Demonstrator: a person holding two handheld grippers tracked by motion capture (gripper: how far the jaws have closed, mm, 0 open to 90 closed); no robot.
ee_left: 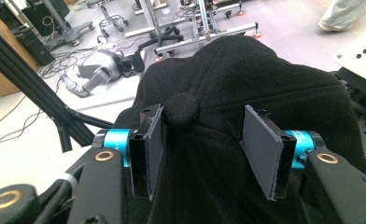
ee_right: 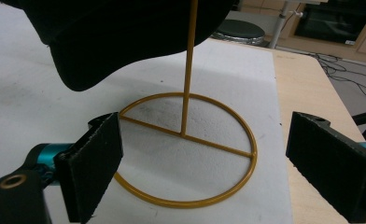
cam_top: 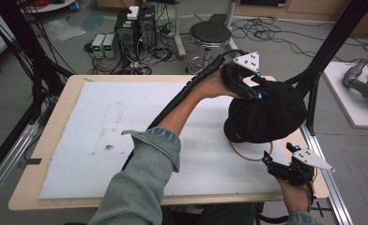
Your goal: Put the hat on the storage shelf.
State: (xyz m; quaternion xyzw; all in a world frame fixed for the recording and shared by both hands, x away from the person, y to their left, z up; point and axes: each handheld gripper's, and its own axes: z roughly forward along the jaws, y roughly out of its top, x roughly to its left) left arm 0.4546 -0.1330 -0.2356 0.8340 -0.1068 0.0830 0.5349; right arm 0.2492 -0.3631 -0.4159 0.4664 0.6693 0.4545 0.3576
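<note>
Black fabric cap [cam_top: 266, 115] hides the yellow wire stand's [ee_right: 186, 140] top near the table edge; left gripper [ee_left: 200, 154] and right gripper [ee_right: 209, 172] released.

Grey-green denim sleeve [cam_top: 142, 183], black hand-held gripper [cam_top: 249, 89], cyan fittings

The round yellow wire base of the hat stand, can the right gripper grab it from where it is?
Probably yes. The right gripper stands open just in front of the round yellow wire base, with bare white mat between them. The black cap hangs higher up on the pole, clear of the way.
</note>
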